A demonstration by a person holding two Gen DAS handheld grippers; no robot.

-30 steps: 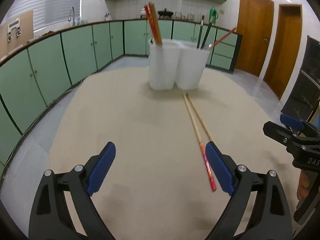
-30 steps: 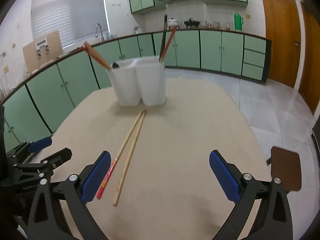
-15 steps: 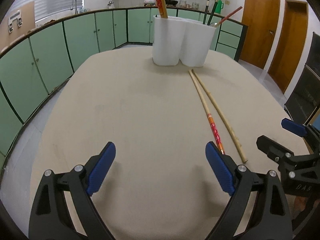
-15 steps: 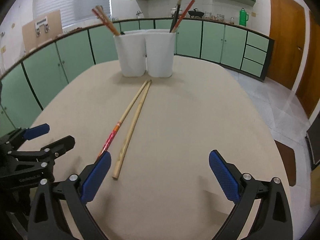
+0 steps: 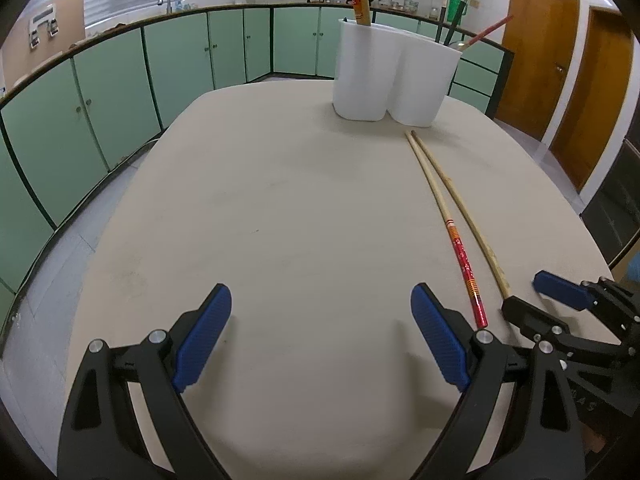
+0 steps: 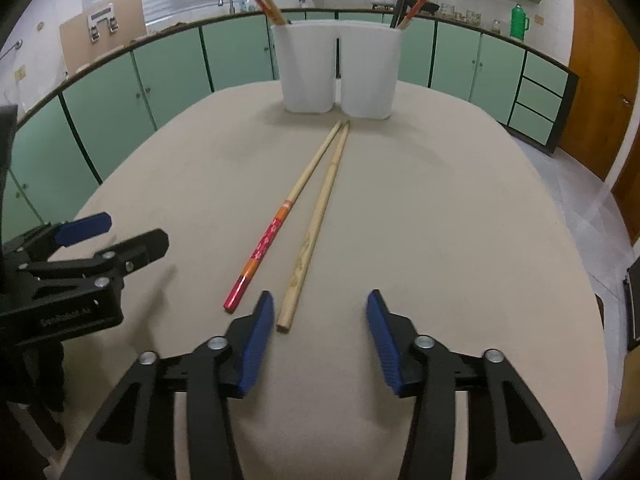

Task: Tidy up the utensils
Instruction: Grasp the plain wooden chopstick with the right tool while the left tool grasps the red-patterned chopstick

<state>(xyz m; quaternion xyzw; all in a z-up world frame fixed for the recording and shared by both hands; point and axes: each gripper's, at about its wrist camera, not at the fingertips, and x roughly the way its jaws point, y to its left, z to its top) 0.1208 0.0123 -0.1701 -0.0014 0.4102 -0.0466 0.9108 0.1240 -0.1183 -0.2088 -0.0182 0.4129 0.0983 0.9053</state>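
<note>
Two chopsticks lie side by side on the beige table, one with a red patterned end, one of plain wood. Behind them stands a white two-compartment holder with several chopsticks upright in it. My right gripper is low over the table with its jaws closing. The plain chopstick's near end lies between them, close to the left pad, and neither pad presses on it. My left gripper stands open over bare table, left of the red chopstick.
Green cabinets under a counter with a sink run around the back and left of the room. Wooden doors are on the right. The rounded table edge drops to a tiled floor on both sides.
Both grippers have come down toward the table. The right gripper's jaws have narrowed and shifted so that the plain chopstick's near end lies between them.
</note>
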